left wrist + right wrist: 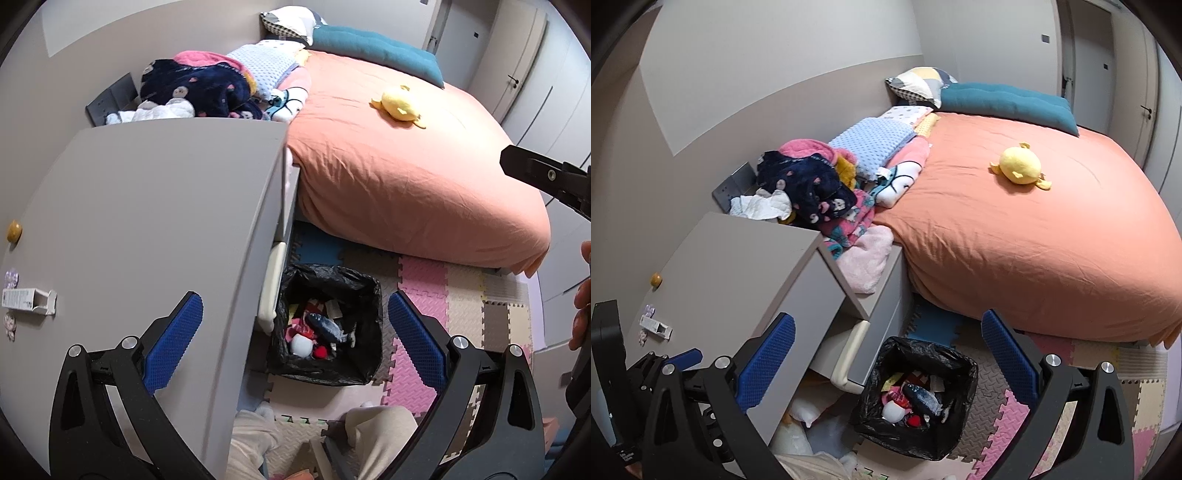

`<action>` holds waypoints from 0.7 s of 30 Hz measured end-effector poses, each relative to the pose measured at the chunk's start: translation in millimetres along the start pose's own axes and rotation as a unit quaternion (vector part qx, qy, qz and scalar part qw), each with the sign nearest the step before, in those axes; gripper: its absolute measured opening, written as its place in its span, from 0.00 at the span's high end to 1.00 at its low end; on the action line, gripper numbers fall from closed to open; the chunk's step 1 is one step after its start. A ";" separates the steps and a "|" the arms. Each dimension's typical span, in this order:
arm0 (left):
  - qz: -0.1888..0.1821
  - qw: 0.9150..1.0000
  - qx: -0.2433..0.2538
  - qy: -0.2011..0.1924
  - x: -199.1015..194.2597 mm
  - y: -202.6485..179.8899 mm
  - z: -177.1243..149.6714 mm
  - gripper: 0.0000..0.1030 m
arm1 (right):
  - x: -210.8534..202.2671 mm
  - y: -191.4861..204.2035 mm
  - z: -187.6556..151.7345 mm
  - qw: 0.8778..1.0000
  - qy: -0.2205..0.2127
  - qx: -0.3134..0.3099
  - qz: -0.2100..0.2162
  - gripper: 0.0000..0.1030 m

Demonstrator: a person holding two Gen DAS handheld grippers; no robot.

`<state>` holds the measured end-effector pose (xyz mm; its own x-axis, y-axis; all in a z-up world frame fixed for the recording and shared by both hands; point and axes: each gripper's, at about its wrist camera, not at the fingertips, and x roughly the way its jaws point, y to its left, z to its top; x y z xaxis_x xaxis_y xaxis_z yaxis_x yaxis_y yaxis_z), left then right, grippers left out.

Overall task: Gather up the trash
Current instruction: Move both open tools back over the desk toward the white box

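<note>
Bedroom, foam-tile floor (997, 417) | we hold left gripper (295, 343) and right gripper (888, 360) spread, empty | black-lined trash bin (964, 417) with litter beside grey cabinet (746, 266), below orange bed (1034, 240)

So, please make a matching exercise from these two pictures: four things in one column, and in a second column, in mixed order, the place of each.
Things:
1. yellow plush toy
2. black bag bin
3. small white box
4. teal cushion

Places:
A. on the foam mat floor, beside the cabinet
B. at the far end of the bed, next to the patterned pillow
C. on the grey cabinet top, near its left edge
D. on the orange bedspread, alone in the middle

Pairs: 1-D, 2-A, 3-C, 4-B
</note>
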<state>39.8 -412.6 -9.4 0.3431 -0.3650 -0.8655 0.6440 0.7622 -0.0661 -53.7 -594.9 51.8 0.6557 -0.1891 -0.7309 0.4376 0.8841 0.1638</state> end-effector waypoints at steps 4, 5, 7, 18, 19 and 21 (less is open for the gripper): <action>0.003 1.000 -0.009 -0.004 -5.0 12.3 -1.9 0.06 | 2.1 15.7 0.6 1.000 0.002 -0.009 0.006 0.02; 0.004 1.000 -0.010 -0.005 -6.3 15.0 -2.4 0.06 | 2.5 19.7 1.0 1.000 0.002 -0.011 0.007 0.02; 0.005 1.000 -0.012 -0.008 -9.3 20.5 -3.7 0.06 | 2.3 26.9 1.8 1.000 0.000 -0.013 0.011 0.02; 0.019 0.999 -0.033 -0.016 -26.1 55.8 -13.3 0.06 | 8.8 71.0 3.7 0.999 0.004 -0.038 0.033 0.02; 0.021 0.999 -0.035 -0.017 -27.9 60.1 -14.4 0.06 | 10.1 76.8 3.7 0.998 0.006 -0.042 0.036 0.02; 0.024 0.999 -0.040 -0.019 -30.9 67.5 -16.7 0.06 | 12.2 86.3 3.8 0.998 0.007 -0.049 0.042 0.02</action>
<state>61.2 -340.9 4.5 0.3991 -0.3449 -0.8496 0.5698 0.8192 -0.0649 -5.6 -522.6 59.5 0.6778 -0.1073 -0.7273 0.3192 0.9342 0.1597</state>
